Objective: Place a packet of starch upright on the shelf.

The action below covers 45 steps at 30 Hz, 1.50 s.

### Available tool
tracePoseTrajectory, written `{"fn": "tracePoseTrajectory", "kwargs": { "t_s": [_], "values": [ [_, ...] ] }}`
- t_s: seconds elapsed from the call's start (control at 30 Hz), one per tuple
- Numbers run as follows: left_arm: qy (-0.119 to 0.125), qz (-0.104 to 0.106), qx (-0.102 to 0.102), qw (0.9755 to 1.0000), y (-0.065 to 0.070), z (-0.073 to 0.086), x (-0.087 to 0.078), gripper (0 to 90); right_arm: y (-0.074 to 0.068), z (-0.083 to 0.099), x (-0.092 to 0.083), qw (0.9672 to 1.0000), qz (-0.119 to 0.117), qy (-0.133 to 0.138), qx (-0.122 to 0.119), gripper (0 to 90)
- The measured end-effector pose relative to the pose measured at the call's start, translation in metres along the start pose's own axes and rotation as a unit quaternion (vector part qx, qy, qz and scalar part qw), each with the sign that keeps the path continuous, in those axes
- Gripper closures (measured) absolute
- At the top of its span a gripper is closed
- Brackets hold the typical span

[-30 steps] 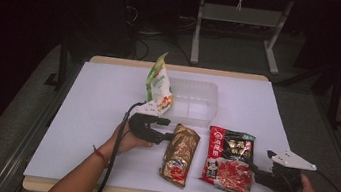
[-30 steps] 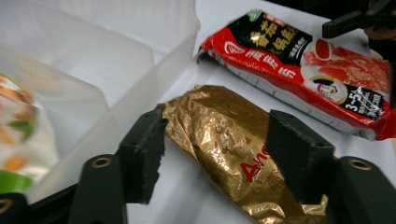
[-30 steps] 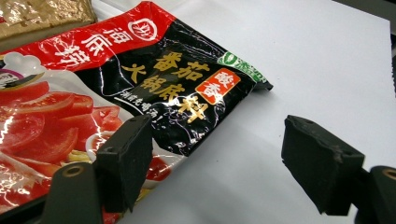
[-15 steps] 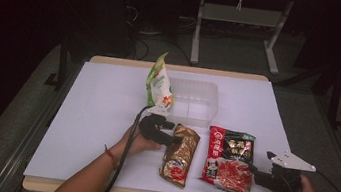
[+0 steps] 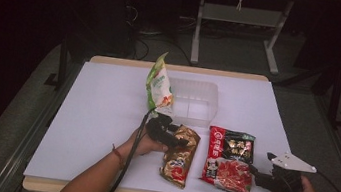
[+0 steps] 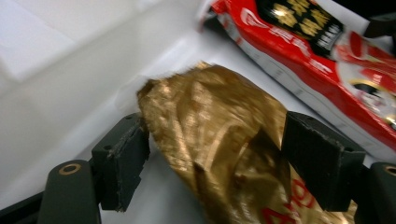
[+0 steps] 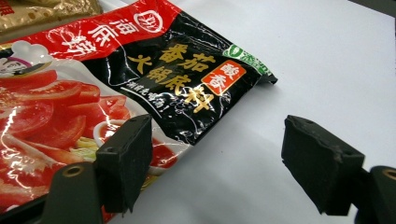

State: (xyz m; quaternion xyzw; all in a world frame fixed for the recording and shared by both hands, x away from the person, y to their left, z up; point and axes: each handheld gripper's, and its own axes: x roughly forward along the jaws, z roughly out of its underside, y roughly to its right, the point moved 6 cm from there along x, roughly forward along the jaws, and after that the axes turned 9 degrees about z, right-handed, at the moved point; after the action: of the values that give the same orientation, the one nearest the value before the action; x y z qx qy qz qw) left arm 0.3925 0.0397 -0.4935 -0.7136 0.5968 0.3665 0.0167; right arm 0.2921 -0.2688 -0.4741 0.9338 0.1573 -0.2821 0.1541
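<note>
Gold pouch (image 5: pixel 180 155) at centre bottom of the high view, long axis running up-frame, top end between wide-open jaws of left gripper (image 6: pixel 215 158). Red pouch (image 5: pixel 228 159) just right of it. Right gripper (image 7: pixel 215 161) at lower right, also wide, empty, farther from gold pouch.

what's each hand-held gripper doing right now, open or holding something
Left hand-held gripper: open, jaws either side of the gold packet, not clamped on it.
Right hand-held gripper: open, holding nothing, beside the red and black packet.
</note>
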Motion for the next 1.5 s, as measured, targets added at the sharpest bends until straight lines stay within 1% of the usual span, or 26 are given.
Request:
{"fn": "tracePoseTrajectory", "kwargs": {
  "t_s": [0.03,0.1,0.13,0.17,0.2,0.23,0.3,0.37,0.4,0.43,0.47,0.5,0.57,0.6,0.67,0.73,0.8,0.83,0.93,1.07,1.13,1.2,1.27,1.33,1.4,1.5],
  "values": [
    [0.000,0.003,-0.004,1.0000,0.001,0.000,0.001,24.3,0.000,0.000,0.000,1.0000,0.000,-0.002,0.000,24.4],
    [-0.002,0.006,-0.002,1.0000,0.002,0.000,0.002,24.6,0.000,0.000,0.000,1.0000,-0.001,-0.002,0.000,24.4],
    [-0.001,0.018,-0.004,0.9998,0.005,0.000,0.003,28.4,0.000,0.000,0.001,1.0000,-0.001,-0.003,0.000,24.4],
    [-0.002,0.019,-0.002,0.9998,0.005,0.000,0.004,32.3,-0.001,0.000,0.001,1.0000,-0.001,-0.003,0.000,24.4],
    [0.000,0.017,0.000,0.9999,0.005,-0.001,0.003,32.3,-0.001,0.000,0.001,1.0000,-0.001,-0.003,0.000,24.4],
    [0.005,0.020,0.000,0.9998,0.006,-0.001,0.003,35.9,-0.001,0.000,0.001,1.0000,-0.002,-0.003,-0.001,24.4],
    [0.017,0.031,-0.007,0.9994,0.005,-0.002,0.001,47.3,-0.001,0.001,0.001,1.0000,-0.002,-0.004,-0.002,24.4],
    [0.026,0.033,-0.009,0.9991,0.004,-0.003,-0.002,57.8,-0.001,0.001,0.001,1.0000,-0.001,-0.004,-0.002,24.4],
    [0.029,0.033,-0.009,0.9990,0.004,-0.003,-0.002,63.6,-0.001,0.001,0.001,1.0000,-0.002,-0.005,-0.003,24.4],
    [0.033,0.031,-0.009,0.9989,0.004,-0.003,-0.003,67.2,-0.001,0.001,0.001,1.0000,-0.002,-0.005,-0.003,24.4],
    [0.038,0.030,-0.007,0.9988,0.004,-0.004,-0.004,67.2,-0.001,0.001,0.001,1.0000,-0.002,-0.007,-0.004,24.4],
    [0.047,0.031,-0.008,0.9984,0.004,-0.005,-0.006,71.4,-0.001,0.001,0.001,1.0000,-0.002,-0.007,-0.004,24.4],
    [0.053,0.025,0.000,0.9983,0.006,-0.007,-0.008,80.6,-0.001,0.001,0.001,1.0000,-0.002,-0.006,-0.005,24.4],
    [0.059,0.021,0.003,0.9981,0.007,-0.008,-0.009,80.6,-0.001,0.001,0.001,1.0000,-0.002,-0.006,-0.005,24.4],
    [0.071,0.012,0.011,0.9973,0.010,-0.012,-0.014,84.1,-0.001,0.001,0.001,1.0000,-0.001,-0.006,-0.006,24.4],
    [0.089,0.006,0.021,0.9958,0.015,-0.016,-0.020,85.4,0.000,0.001,0.001,1.0000,0.000,-0.006,-0.005,24.4],
    [0.108,-0.001,0.033,0.9936,0.021,-0.021,-0.028,86.1,0.000,0.001,0.001,1.0000,0.000,-0.005,-0.005,24.4],
    [0.120,-0.002,0.039,0.9920,0.025,-0.024,-0.033,86.6,0.000,0.001,0.001,1.0000,0.000,-0.004,-0.004,24.4],
    [0.143,-0.008,0.049,0.9885,0.033,-0.030,-0.045,87.2,0.000,0.000,0.001,1.0000,0.001,-0.003,-0.004,24.4],
    [0.174,-0.015,0.063,0.9826,0.044,-0.036,-0.062,88.1,0.000,-0.001,0.001,1.0000,0.001,-0.002,-0.006,24.4],
    [0.193,-0.018,0.068,0.9786,0.049,-0.040,-0.072,88.5,-0.001,-0.001,0.002,1.0000,0.000,-0.002,-0.005,24.4],
    [0.202,-0.023,0.077,0.9761,0.053,-0.043,-0.079,88.6,0.000,-0.001,0.002,1.0000,0.000,-0.003,-0.006,24.4],
    [0.215,-0.027,0.080,0.9729,0.056,-0.045,-0.087,88.8,0.000,-0.001,0.002,1.0000,0.001,-0.003,-0.005,24.4],
    [0.221,-0.034,0.085,0.9710,0.059,-0.047,-0.093,88.8,0.000,-0.001,0.002,1.0000,0.001,-0.004,-0.004,24.4],
    [0.229,-0.035,0.084,0.9691,0.060,-0.049,-0.098,88.8,0.000,-0.001,0.002,1.0000,0.001,-0.003,-0.005,24.4],
    [0.241,-0.045,0.082,0.9660,0.059,-0.051,-0.105,88.8,0.000,-0.001,0.002,1.0000,0.002,-0.003,-0.003,24.4]
  ]
}}
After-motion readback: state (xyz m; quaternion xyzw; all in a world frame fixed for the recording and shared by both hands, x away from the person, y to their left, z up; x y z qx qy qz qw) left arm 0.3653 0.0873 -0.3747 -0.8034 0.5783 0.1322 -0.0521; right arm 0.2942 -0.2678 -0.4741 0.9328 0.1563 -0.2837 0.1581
